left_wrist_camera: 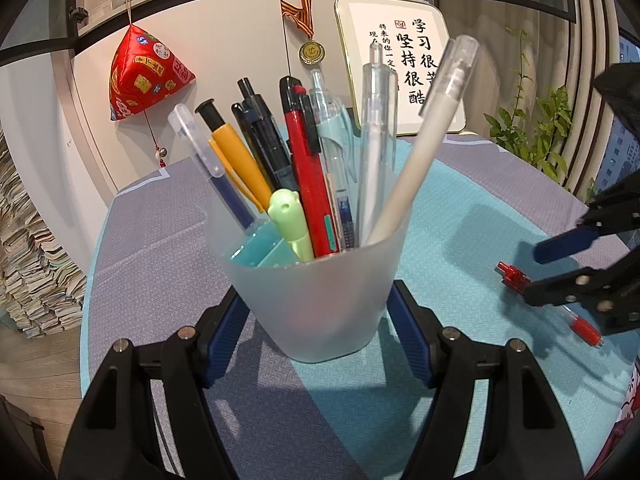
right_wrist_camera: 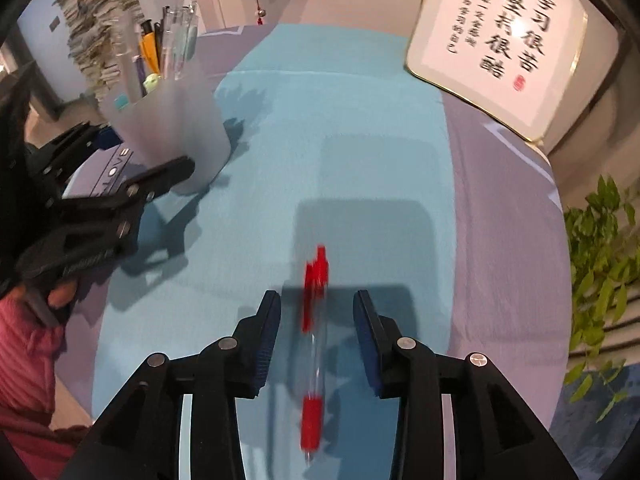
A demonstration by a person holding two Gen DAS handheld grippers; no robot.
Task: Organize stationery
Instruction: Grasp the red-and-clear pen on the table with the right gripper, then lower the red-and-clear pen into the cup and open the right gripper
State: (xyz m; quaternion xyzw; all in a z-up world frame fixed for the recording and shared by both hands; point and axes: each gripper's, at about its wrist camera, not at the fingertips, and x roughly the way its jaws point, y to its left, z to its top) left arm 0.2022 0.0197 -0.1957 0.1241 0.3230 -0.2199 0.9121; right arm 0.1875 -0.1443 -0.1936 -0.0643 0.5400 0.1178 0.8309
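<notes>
A frosted plastic pen cup (left_wrist_camera: 316, 300) full of several pens stands on the blue mat. My left gripper (left_wrist_camera: 318, 304) is shut on the cup, one blue pad on each side of its base. The cup also shows in the right wrist view (right_wrist_camera: 176, 128) at the upper left. A red and clear pen (right_wrist_camera: 314, 344) lies on the mat, blurred, between the fingers of my right gripper (right_wrist_camera: 316, 304), which is open around it without touching. In the left wrist view the same pen (left_wrist_camera: 548, 304) lies at the right under the right gripper (left_wrist_camera: 532, 276).
A framed calligraphy board (left_wrist_camera: 400, 64) leans against the wall behind the mat. A green plant (right_wrist_camera: 600, 248) stands at the right. A red ornament (left_wrist_camera: 144, 72) and a medal (left_wrist_camera: 312, 52) hang on the wall. Stacked papers (left_wrist_camera: 28, 248) lie at the left.
</notes>
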